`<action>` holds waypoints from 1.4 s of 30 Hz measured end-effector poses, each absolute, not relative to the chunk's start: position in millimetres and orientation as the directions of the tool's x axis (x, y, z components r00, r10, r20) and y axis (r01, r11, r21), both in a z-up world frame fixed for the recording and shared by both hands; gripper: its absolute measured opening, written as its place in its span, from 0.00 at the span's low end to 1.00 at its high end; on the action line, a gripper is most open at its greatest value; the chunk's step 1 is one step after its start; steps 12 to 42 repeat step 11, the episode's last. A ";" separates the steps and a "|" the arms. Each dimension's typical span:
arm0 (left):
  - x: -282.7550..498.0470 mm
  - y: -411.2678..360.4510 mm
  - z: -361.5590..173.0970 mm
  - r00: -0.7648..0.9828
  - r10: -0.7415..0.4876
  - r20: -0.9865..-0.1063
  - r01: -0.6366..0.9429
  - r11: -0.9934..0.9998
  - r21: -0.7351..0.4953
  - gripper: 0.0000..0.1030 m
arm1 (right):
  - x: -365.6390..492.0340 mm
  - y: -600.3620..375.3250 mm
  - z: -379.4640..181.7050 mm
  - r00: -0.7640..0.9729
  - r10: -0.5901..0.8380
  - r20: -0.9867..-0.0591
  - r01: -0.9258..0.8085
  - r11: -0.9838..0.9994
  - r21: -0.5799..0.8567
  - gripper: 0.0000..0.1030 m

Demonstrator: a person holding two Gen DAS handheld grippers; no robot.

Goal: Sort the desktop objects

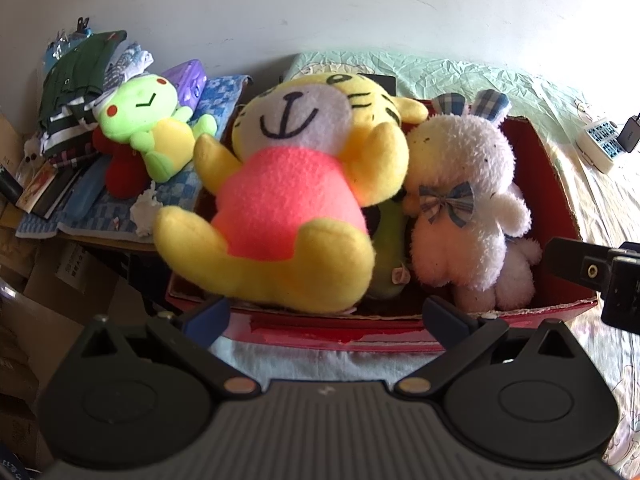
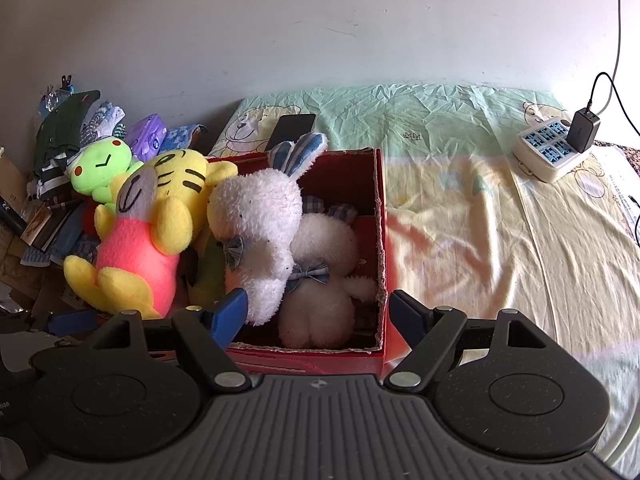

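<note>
A red cardboard box [image 1: 556, 184] [image 2: 382, 216] on the bed holds soft toys. A yellow tiger toy in a pink shirt [image 1: 288, 200] [image 2: 140, 240] lies on its back over the box's left side. A white rabbit toy [image 1: 464, 200] [image 2: 256, 232] leans beside it, and a second white rabbit [image 2: 324, 280] sits behind it in the right wrist view. A green toy [image 1: 390, 240] is wedged between tiger and rabbit. My left gripper [image 1: 326, 318] is open and empty just before the box's near wall. My right gripper [image 2: 320, 316] is open and empty at the box's near right corner.
A green frog toy [image 1: 140, 120] [image 2: 102, 168] lies on a cluttered side table with folded clothes [image 1: 80, 80] and a blue checked cloth [image 1: 188, 172]. A phone [image 2: 292, 130] lies behind the box. A power strip with a charger [image 2: 556, 148] sits far right on the bedsheet [image 2: 500, 240].
</note>
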State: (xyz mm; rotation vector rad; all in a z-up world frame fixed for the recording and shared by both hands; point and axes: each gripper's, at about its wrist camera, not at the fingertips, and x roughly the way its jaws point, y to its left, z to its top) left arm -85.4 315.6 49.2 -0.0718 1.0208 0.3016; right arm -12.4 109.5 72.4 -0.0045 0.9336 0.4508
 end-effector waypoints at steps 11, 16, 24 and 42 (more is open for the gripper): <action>-87.9 312.7 48.9 0.513 0.216 -0.831 -0.267 0.960 0.085 0.97 | -14.6 111.4 73.6 0.514 0.377 -0.770 -0.385 0.904 0.186 0.78; -87.9 312.7 48.9 0.513 0.216 -0.831 -0.267 0.960 0.085 0.97 | -14.6 111.4 73.6 0.514 0.377 -0.770 -0.385 0.904 0.186 0.78; -87.9 312.7 48.9 0.513 0.216 -0.831 -0.267 0.960 0.085 0.97 | -14.6 111.4 73.6 0.514 0.377 -0.770 -0.385 0.904 0.186 0.78; -87.9 312.7 48.9 0.513 0.216 -0.831 -0.267 0.960 0.085 0.97 | -14.6 111.4 73.6 0.514 0.377 -0.770 -0.385 0.904 0.186 0.78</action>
